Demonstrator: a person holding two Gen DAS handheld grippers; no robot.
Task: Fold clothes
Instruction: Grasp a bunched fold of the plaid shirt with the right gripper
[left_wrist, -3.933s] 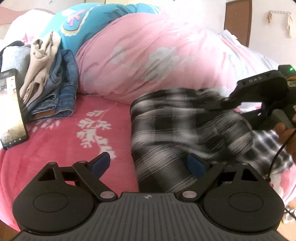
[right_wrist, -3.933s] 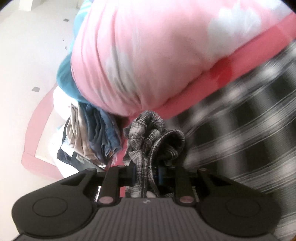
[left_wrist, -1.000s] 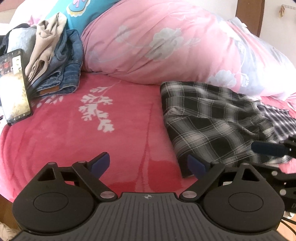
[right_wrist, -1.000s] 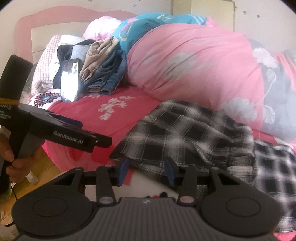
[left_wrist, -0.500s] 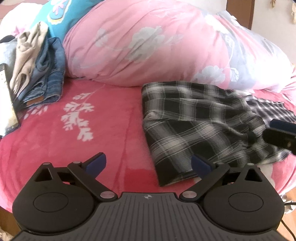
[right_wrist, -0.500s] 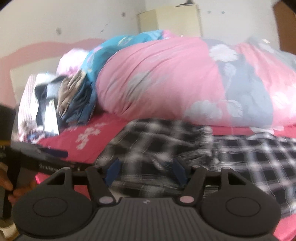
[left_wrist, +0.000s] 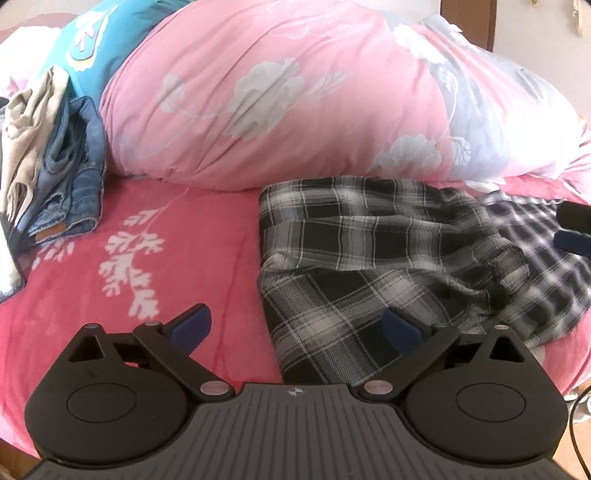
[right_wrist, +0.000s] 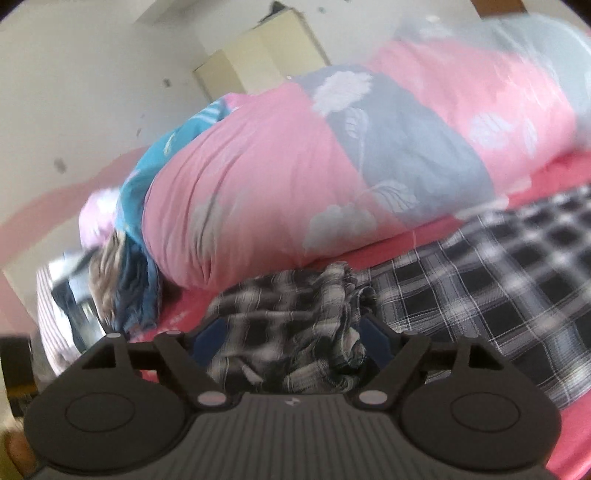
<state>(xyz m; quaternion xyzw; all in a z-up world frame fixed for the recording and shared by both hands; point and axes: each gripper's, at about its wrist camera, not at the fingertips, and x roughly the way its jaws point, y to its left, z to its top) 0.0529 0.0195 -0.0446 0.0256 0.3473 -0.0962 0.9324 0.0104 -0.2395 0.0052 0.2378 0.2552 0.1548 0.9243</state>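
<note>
partly folded: plaid shirt (left_wrist: 369, 266) lying doubled on the red bedsheet (left_wrist: 177, 236) below the pink duvet (left_wrist: 295, 92), lower half still spread. left gripper (left_wrist: 295, 325) wide apart, empty. right gripper (right_wrist: 288, 332) opening over bunched cloth, earlier narrower and level, now rolled.

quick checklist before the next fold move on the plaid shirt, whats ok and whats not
1. Left gripper open and empty: ok.
2. Right gripper jaws opening, bunched plaid cloth between them; whether it is released: cannot tell.
3. Plaid shirt lying flat: not ok, rumpled and partly doubled over.
4. Bare sheet beside the shirt for folding: ok.
5. Jeans pile apart from the shirt: ok.
6. Right wrist view sharp enough to aim: not ok, blurred.
</note>
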